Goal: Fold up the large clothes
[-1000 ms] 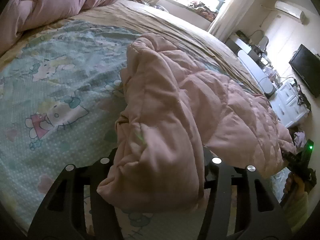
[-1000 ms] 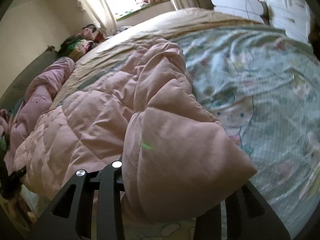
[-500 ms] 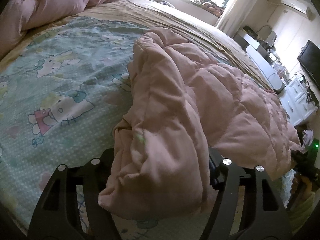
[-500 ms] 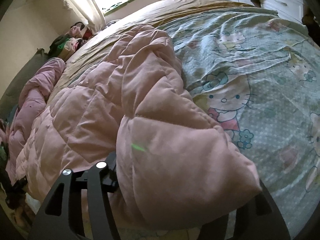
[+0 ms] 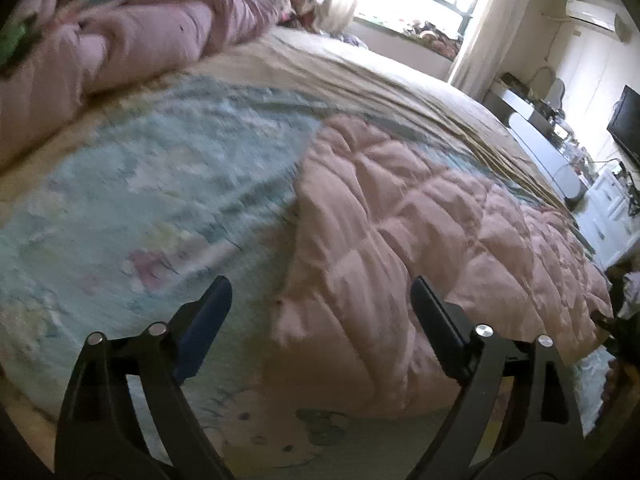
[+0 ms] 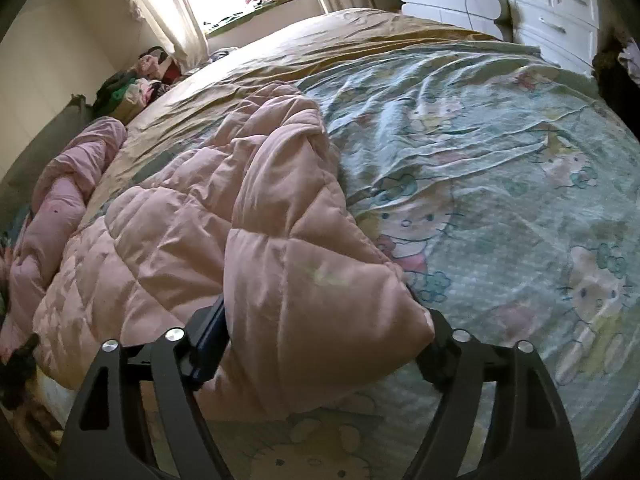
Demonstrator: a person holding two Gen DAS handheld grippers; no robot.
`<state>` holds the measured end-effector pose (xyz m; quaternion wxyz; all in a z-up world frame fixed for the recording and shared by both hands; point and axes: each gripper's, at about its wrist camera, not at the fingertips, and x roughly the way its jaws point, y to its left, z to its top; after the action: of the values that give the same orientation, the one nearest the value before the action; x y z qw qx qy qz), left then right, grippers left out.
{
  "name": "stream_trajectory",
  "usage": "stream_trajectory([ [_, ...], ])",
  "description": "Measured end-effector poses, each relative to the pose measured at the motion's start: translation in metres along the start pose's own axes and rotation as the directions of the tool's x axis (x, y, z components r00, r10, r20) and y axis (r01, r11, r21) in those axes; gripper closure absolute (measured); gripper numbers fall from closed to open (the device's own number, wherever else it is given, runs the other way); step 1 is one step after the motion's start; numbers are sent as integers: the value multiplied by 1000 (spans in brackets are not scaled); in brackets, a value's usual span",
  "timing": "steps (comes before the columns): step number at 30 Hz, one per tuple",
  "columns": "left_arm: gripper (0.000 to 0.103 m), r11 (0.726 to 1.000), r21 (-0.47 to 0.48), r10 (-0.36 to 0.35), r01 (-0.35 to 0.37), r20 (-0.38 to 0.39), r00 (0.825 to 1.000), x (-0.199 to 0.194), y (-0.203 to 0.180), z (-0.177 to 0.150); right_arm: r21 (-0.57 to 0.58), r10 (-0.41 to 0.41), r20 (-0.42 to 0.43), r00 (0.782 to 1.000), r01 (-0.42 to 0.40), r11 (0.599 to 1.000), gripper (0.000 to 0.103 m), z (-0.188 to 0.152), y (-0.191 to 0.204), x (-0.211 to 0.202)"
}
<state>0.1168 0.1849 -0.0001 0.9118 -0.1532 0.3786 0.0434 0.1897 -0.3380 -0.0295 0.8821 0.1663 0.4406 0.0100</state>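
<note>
The pale pink quilted padded coat [image 5: 420, 232] lay spread across the middle and right of the left wrist frame, on the bed's mint-green cartoon-print sheet [image 5: 152, 200]. The left claw [image 5: 320, 300] stood with its fingers wide apart at the lower centre, nothing between them, the coat's near edge just beyond. In the right wrist frame, the right claw [image 6: 324, 312] was clamped on a thick fold of the coat [image 6: 256, 232] at lower centre, the rest trailing toward the left. A second rumpled pink padded garment [image 5: 132, 44] lay at upper left.
</note>
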Motion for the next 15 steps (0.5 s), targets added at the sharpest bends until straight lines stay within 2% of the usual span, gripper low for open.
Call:
stream_trajectory([
  [2,19,1000,13,17,-17,24,1000,-8,-3,1,-20,-43,28,999,44,999,16,0,0,-9],
  [6,18,997,70,39,-43,60,997,-20,-15,7,-65,-56,127,990,65,996,16,4,6,-34],
  [7,10,995,89,41,-47,71,997,-22,-20,9,-73,-58,159,986,70,995,15,6,9,-40],
  [8,9,994,101,43,-51,79,996,-24,-23,9,-86,-52,198,979,70,994,15,9,14,-49],
  [11,9,990,138,30,-43,98,995,-29,-35,13,-142,4,243,970,31,989,15,15,32,-59],
  [15,9,988,153,10,-24,95,995,-30,-45,17,-233,101,237,966,-44,971,15,19,70,-57],
])
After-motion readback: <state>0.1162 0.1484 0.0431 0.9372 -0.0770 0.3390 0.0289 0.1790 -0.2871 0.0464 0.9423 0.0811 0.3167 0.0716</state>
